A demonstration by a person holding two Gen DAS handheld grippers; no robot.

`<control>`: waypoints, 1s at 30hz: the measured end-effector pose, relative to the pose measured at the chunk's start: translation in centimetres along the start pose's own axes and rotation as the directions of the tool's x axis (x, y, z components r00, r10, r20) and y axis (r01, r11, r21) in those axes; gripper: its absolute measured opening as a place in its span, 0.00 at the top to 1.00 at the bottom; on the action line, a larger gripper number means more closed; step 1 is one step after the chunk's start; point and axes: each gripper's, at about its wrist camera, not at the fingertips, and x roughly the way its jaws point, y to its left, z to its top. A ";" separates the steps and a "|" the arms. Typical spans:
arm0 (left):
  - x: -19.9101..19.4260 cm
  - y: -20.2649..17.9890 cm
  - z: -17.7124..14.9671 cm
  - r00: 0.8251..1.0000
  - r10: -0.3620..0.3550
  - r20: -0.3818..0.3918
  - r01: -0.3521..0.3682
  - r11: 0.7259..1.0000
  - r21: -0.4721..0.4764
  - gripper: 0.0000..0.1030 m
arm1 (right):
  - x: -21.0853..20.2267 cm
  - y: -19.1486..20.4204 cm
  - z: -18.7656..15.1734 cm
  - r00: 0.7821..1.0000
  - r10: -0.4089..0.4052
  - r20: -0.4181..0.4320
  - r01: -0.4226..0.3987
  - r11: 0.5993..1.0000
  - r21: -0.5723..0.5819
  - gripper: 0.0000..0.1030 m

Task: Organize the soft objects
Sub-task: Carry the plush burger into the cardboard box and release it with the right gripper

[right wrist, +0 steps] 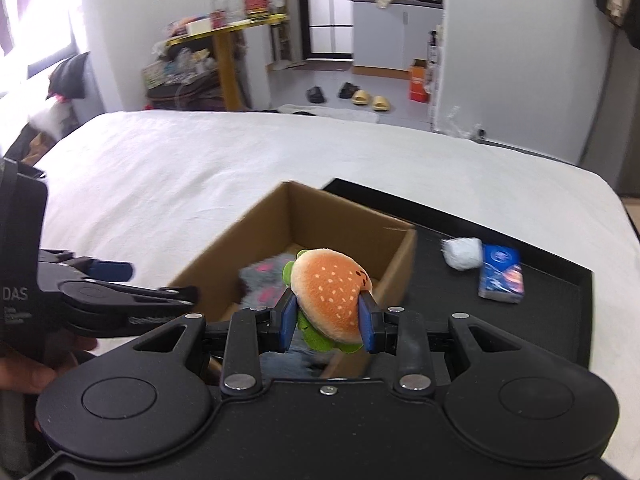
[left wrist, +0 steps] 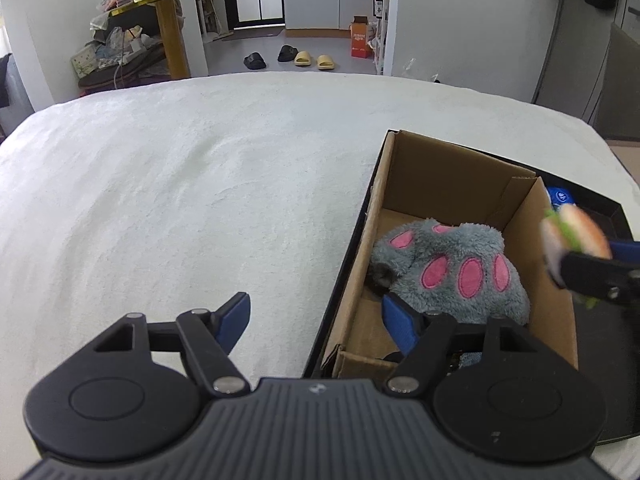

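A brown cardboard box (left wrist: 452, 176) stands on a black tray (right wrist: 540, 300) on the white bed. A grey plush paw with pink pads (left wrist: 452, 268) lies inside the box. My left gripper (left wrist: 316, 320) is open and empty, straddling the box's left wall near its front corner. My right gripper (right wrist: 328, 320) is shut on a plush hamburger (right wrist: 332, 292) and holds it above the box's near end; the hamburger also shows at the right edge of the left wrist view (left wrist: 576, 236). A white fluffy ball (right wrist: 462, 254) and a blue packet (right wrist: 502, 274) lie on the tray right of the box.
The white bed cover (left wrist: 180, 200) stretches wide to the left of the box. Beyond the bed are a yellow table (left wrist: 172, 4) with clutter, slippers (left wrist: 304, 58) on the floor and an orange box (left wrist: 362, 38).
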 end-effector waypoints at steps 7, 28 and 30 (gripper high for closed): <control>0.2 1.3 -0.4 0.997 -0.083 0.002 0.083 0.995 -0.046 0.63 | 1.6 2.8 0.7 0.998 0.046 -0.041 -0.048 0.997 -0.056 0.69; 0.7 2.7 -0.5 0.984 -0.178 -0.008 0.177 0.978 -0.107 0.85 | 2.7 2.5 0.7 0.992 0.079 -0.094 -0.081 0.997 -0.011 0.53; 0.7 2.2 -0.2 0.987 -0.158 -0.020 0.156 0.983 -0.094 0.85 | 2.4 1.8 0.6 0.993 0.065 -0.094 -0.067 0.998 -0.011 0.53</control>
